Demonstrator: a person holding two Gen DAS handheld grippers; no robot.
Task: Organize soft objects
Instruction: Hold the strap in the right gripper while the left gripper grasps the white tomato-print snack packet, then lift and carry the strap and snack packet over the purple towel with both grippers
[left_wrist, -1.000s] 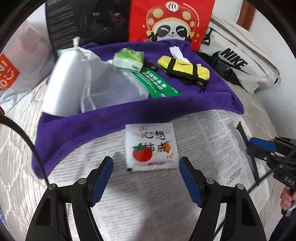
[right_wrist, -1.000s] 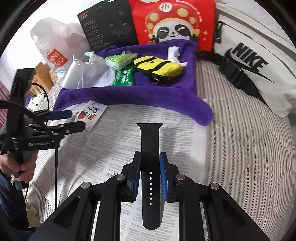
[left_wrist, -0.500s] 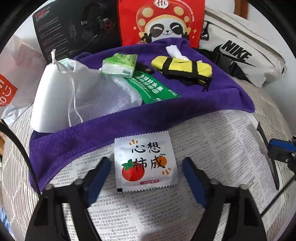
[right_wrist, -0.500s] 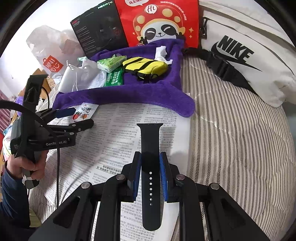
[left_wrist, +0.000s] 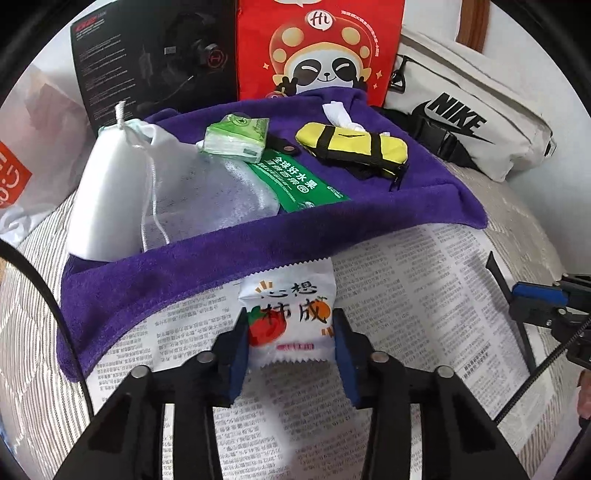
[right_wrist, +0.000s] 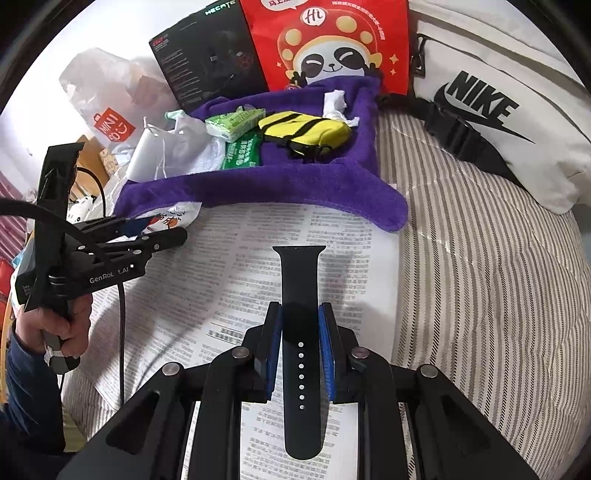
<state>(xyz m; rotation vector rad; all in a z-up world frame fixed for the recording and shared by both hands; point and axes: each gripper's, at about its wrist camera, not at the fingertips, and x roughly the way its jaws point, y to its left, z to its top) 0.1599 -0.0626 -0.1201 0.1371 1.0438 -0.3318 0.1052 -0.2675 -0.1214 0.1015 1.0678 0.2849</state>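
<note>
A white snack sachet (left_wrist: 291, 295) with a tomato print lies on newspaper at the purple towel's (left_wrist: 184, 273) near edge. My left gripper (left_wrist: 290, 321) is closing on it, and both blue pads press its sides so that it bulges. In the right wrist view that gripper (right_wrist: 162, 230) holds the sachet (right_wrist: 177, 216) beside the towel (right_wrist: 258, 184). My right gripper (right_wrist: 300, 314) is shut on a black watch strap (right_wrist: 301, 280), which sticks out over the newspaper. On the towel lie a white drawstring bag (left_wrist: 122, 192), a green tissue pack (left_wrist: 236, 138), a green wipes pack (left_wrist: 299, 184) and a yellow pouch (left_wrist: 351, 146).
A red panda bag (left_wrist: 317, 48) and a black headset box (left_wrist: 155, 55) stand behind the towel. A white Nike bag (right_wrist: 498, 110) lies at the back right on the striped bedding (right_wrist: 480, 277). A plastic shopping bag (right_wrist: 107, 107) sits at the left. Newspaper (right_wrist: 240, 266) covers the middle.
My left gripper has come forward around the sachet and its jaws have closed from wide apart onto its sides. The right gripper keeps its hold on the strap.
</note>
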